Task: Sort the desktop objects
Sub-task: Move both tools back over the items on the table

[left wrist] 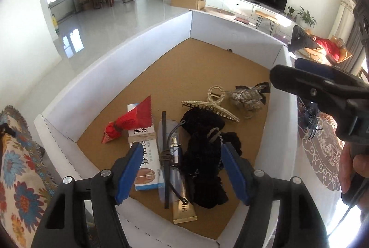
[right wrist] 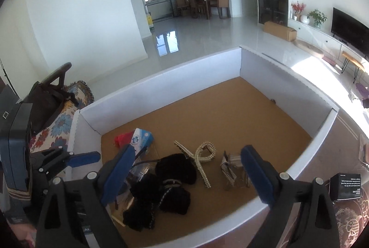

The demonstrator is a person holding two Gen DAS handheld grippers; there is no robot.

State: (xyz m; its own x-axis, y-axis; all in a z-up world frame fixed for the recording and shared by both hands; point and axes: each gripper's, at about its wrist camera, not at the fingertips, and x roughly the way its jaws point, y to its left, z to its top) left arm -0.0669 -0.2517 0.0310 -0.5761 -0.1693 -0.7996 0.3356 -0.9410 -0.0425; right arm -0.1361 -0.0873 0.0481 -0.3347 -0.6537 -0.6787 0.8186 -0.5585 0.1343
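Note:
A white-walled box [left wrist: 115, 77] with a brown floor holds the sorted things. In the left wrist view these are a red packet [left wrist: 131, 121], a white and blue medicine box [left wrist: 147, 162], glasses [left wrist: 168, 155], a gold tube [left wrist: 184, 211], black scrunchies [left wrist: 205, 155], a pearl hair claw [left wrist: 212, 105] and a striped bow clip [left wrist: 248, 95]. My left gripper [left wrist: 182, 147] hangs open over the glasses and scrunchies, nothing between its pads. My right gripper [right wrist: 189, 151] stands open over the box's near edge, above the pearl hair claw [right wrist: 203, 160] and the scrunchies [right wrist: 175, 169].
A dark hair claw [left wrist: 311, 119] lies on the patterned tablecloth right of the box. A black carton [right wrist: 344, 185] stands there too. A flowered cloth [left wrist: 18, 167] covers the surface left of the box. A person [left wrist: 322, 45] lies on a sofa far behind.

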